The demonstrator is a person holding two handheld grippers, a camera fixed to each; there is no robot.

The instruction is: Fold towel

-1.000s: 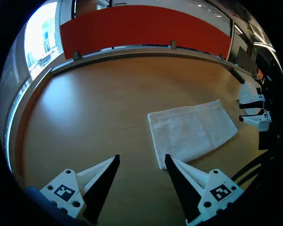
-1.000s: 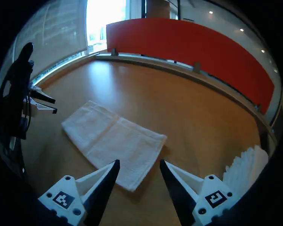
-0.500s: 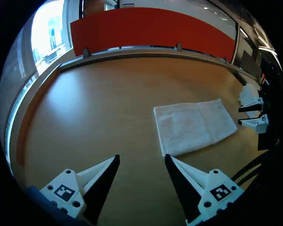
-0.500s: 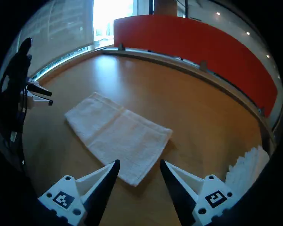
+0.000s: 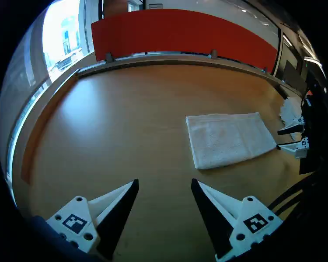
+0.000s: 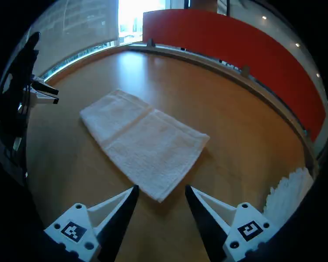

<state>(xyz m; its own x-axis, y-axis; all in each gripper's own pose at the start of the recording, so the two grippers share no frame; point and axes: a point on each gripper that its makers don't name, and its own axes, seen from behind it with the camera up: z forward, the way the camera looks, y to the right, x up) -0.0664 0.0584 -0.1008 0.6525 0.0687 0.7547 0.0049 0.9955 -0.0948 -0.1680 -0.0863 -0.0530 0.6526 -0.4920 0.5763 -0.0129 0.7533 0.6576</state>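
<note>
A white towel [image 5: 228, 139], folded into a flat rectangle, lies on the wooden table [image 5: 120, 118]. My left gripper [image 5: 164, 187] is open and empty, hovering over bare wood to the left of and short of the towel. In the right gripper view the same towel [image 6: 142, 142] lies just ahead of my right gripper [image 6: 161, 194], which is open with the towel's near corner right in front of its fingertips. The right gripper [image 5: 291, 137] shows small at the towel's far end in the left gripper view; the left gripper [image 6: 43, 91] shows at the far left in the right gripper view.
A red partition [image 5: 181, 32] runs along the table's back edge above a grey rail. A stack of white towels [image 6: 288, 196] sits at the right of the right gripper view. Bright windows [image 5: 61, 35] lie beyond the left edge. Broad bare wood spreads left of the towel.
The left gripper has drawn back from the towel, which now lies farther off and to the right. The right gripper has tilted down toward the towel's near corner. The towel has not moved.
</note>
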